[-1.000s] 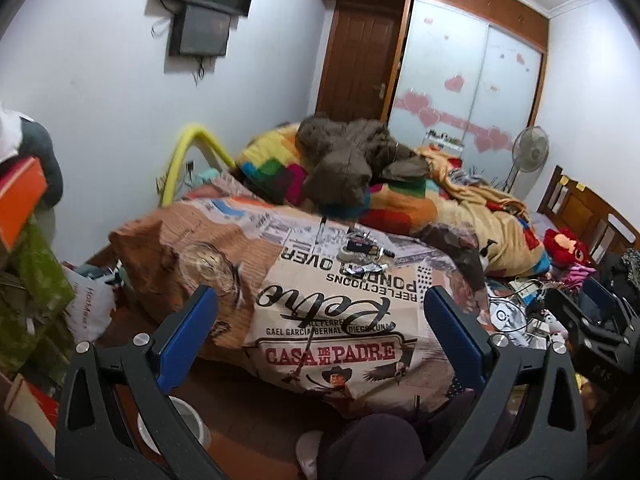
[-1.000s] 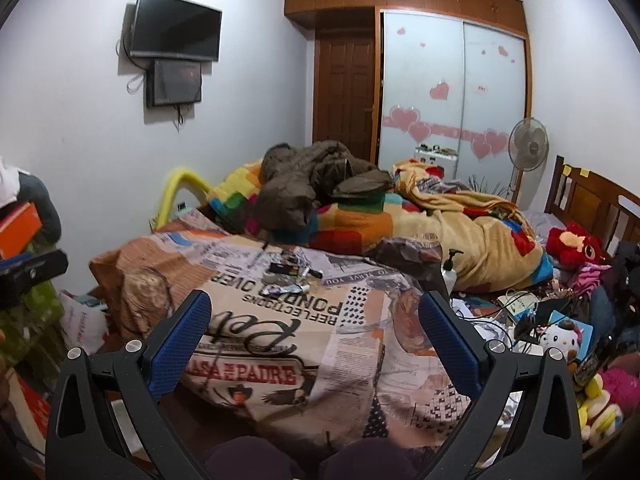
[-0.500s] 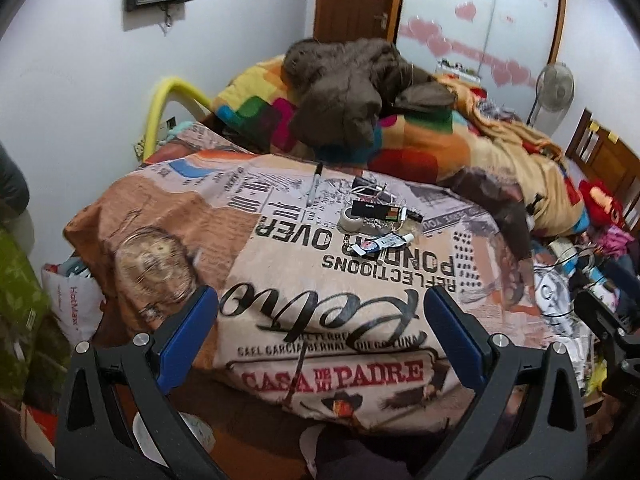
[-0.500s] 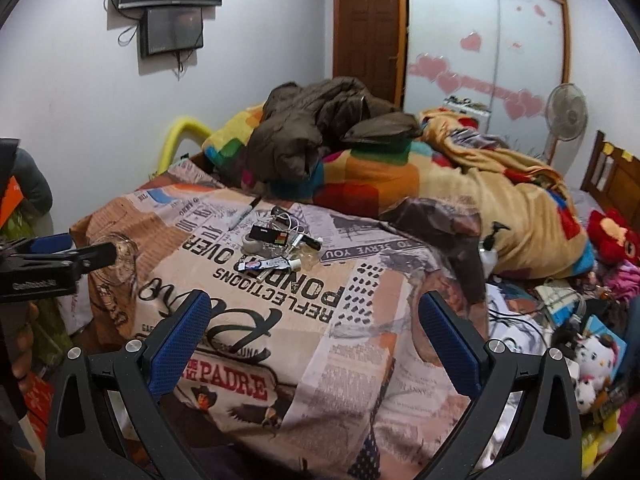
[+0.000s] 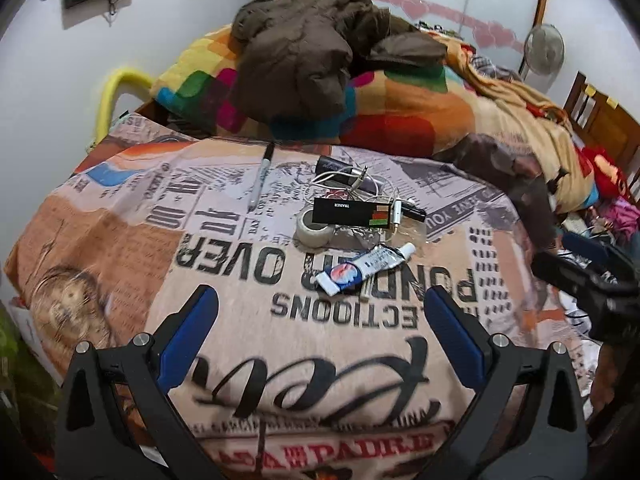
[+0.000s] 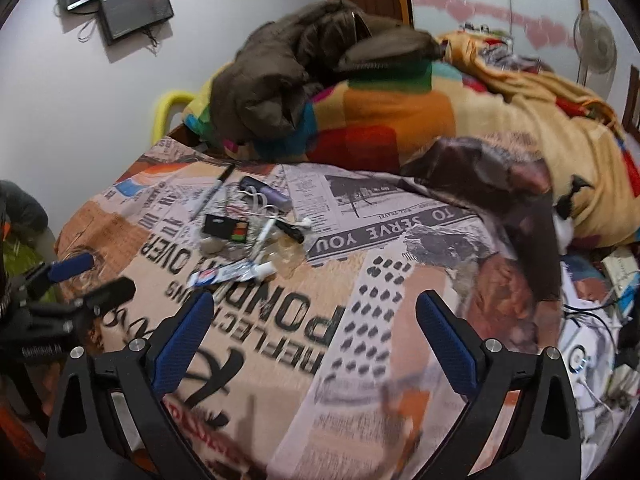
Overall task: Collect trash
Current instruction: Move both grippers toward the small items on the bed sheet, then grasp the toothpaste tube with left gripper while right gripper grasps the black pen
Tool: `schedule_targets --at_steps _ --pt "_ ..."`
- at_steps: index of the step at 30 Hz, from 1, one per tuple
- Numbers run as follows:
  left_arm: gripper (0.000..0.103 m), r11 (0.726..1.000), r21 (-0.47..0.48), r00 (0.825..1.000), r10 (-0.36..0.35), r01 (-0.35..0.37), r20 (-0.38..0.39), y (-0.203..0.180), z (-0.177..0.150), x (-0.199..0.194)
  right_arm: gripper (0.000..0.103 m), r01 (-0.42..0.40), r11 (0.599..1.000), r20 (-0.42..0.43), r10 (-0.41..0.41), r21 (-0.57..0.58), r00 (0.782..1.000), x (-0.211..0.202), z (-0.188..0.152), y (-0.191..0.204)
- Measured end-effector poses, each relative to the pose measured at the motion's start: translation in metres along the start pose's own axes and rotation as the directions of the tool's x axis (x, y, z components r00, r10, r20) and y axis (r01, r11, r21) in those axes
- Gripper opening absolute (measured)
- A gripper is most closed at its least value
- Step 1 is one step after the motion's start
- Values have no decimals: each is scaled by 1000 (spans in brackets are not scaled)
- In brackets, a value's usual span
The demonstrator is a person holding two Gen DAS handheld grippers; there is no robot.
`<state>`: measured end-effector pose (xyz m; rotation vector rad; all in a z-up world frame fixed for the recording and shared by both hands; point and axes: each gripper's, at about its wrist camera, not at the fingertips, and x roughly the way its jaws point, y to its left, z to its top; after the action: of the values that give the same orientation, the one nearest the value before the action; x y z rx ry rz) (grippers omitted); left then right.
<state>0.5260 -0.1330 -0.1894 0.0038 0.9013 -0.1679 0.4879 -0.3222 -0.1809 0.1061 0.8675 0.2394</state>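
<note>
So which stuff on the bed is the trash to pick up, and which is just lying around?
Probably for the job:
- squeezed toothpaste tube
- tape roll
- black box
- tangled white cable
- left gripper and right gripper, both open and empty

Just lying about:
- brown jacket
- colourful blanket
- fan
- newspaper-print bedspread

The pen could be either.

Low in the frame the left gripper [image 5: 320, 336] gapes wide over a newsprint bedspread [image 5: 224, 264], with a toothpaste tube [image 5: 366, 268], tape roll [image 5: 314, 232] and black box [image 5: 350, 212] clustered at centre.
</note>
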Motion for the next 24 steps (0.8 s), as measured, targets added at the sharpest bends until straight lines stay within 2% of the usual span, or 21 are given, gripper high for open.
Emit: schedule_targets --at_steps 3,6,8,10,12,14,17,18,21,24 --pt "103 999 30 998 -43 44 -35 -7 4 28 93 -37 999 -31 37 10 999 23 10 -7" --pt "103 996 65 998 -51 54 -42 -12 6 46 80 -56 998 -53 55 -19 997 46 22 -8" --pt "103 995 82 997 -49 54 -64 -15 8 62 62 -86 995 -83 82 -57 993 62 27 -6" --pt "103 994 83 995 -63 69 -73 -15 11 73 59 -98 991 -112 88 -91 990 75 30 -2" --pt "95 993 86 994 -76 82 -73 -16 13 81 53 -100 987 -119 85 -126 989 83 32 0" --pt "83 990 102 992 -94 102 -80 -19 15 88 39 -120 981 -134 100 -154 986 89 33 4" --pt "77 981 126 987 -134 145 -89 -25 15 95 35 -161 972 -157 135 -172 978 99 35 9" --pt "76 978 137 985 -145 157 -92 -27 14 97 35 -165 970 -159 136 -181 978 103 35 11" --pt "66 973 155 982 -156 171 -105 -32 12 102 22 -156 966 -172 121 -205 978 114 37 15" --pt "60 969 158 977 -174 192 -120 -32 10 107 20 -158 968 -193 120 -193 974 125 39 16"
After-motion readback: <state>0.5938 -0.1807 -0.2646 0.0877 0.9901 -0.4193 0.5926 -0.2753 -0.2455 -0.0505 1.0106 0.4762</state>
